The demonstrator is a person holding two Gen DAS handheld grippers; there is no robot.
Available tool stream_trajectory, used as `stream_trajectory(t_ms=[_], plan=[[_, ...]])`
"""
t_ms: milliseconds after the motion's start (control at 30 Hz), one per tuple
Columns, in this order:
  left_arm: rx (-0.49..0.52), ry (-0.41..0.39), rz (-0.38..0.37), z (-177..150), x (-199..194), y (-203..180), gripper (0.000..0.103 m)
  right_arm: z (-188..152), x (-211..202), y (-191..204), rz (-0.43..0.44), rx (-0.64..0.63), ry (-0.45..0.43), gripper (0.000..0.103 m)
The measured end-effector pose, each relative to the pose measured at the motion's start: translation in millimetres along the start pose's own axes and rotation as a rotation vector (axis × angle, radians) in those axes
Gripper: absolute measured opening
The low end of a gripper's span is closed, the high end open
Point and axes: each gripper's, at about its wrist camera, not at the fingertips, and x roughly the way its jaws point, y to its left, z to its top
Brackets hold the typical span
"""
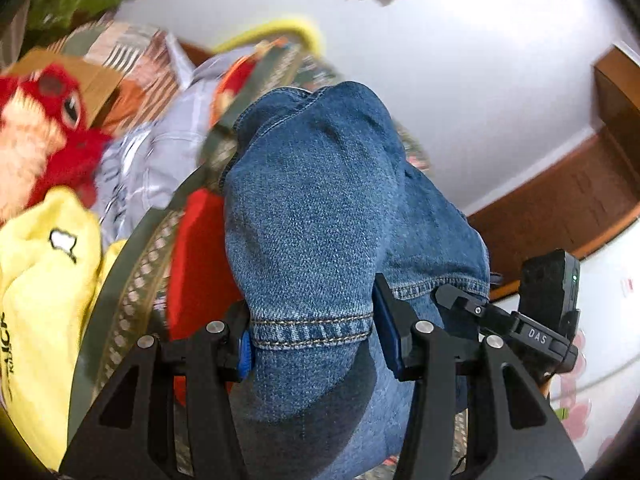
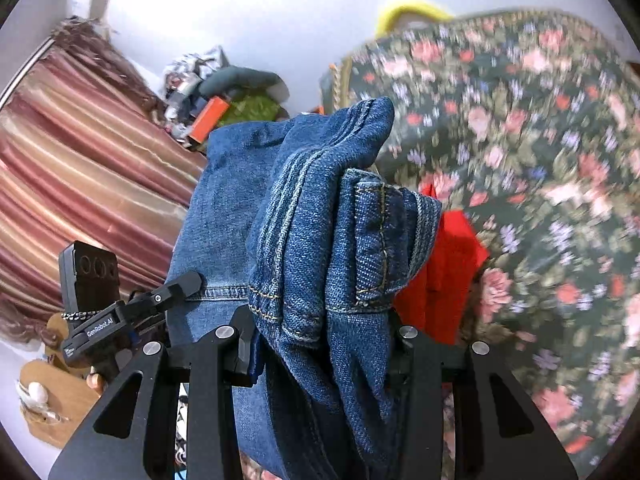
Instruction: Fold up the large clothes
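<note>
Holding blue jeans [image 1: 316, 208] between them, the left gripper [image 1: 312, 340] and the right gripper [image 2: 324, 340] each clamp a bunch of denim.

The left one bites on a stitched hem [image 1: 312, 330], the right one on a thick folded seam with a belt loop [image 2: 370, 240]. A red cloth [image 2: 440, 276] lies just beside the jeans on a floral spread [image 2: 540, 184]. Plush toys [image 1: 44, 184] crowd the left side; a white wall [image 1: 460, 80] stands behind.

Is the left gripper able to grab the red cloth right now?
Probably not. The left gripper is already shut on the jeans, so its jaws are full. The red cloth lies close by, partly behind the denim; the jeans would have to be let go first.
</note>
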Motion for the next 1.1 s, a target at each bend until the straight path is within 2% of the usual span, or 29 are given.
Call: stream_trajectory(t_ms=[167,267,367,433,500,600,733,900,967,1100], plan=[[-0.064,0.075,0.075,-5.7,61.6,55.5,0.049,-9.2,65.4,-41.5,-0.089,0.098,0.115,0.038],[-0.064,0.061,0.065,-15.4,67.0,65.4,0.058,-18.2,84.9,-69.9,-0.125,0.128,0.159,0.041],[-0.033,0.061,0.096,-24.9,57.3,59.2,0.067,-23.3,75.6,-73.0,-0.152,0.072,0.152,0.052],[0.0,0.047,0.14,-33.0,47.2,51.3,0.071,-28.6,65.4,-67.8,-0.212,0.015,0.151,0.06],[0.033,0.042,0.168,-42.9,36.1,44.5,0.083,-37.7,53.2,-59.1,-0.277,-0.056,0.141,0.069],[0.095,0.057,0.207,-64.4,25.3,35.9,0.084,-56.0,38.1,-51.0,-0.356,-0.131,0.132,0.078],[0.163,0.047,0.276,-101.5,12.6,27.3,0.087,-79.7,21.5,-49.7,-0.365,-0.122,0.149,0.08],[0.144,0.049,0.304,-133.3,-6.4,19.7,0.087,-102.1,3.4,-45.3,-0.371,-0.078,0.174,0.08],[0.165,0.032,0.324,-142.3,-19.1,8.9,0.087,-108.2,-8.4,-39.2,-0.373,-0.083,0.16,0.08],[0.217,-0.031,0.31,-152.3,-52.6,-23.2,0.087,-113.0,-44.0,-16.6,-0.327,-0.086,0.091,0.08]])
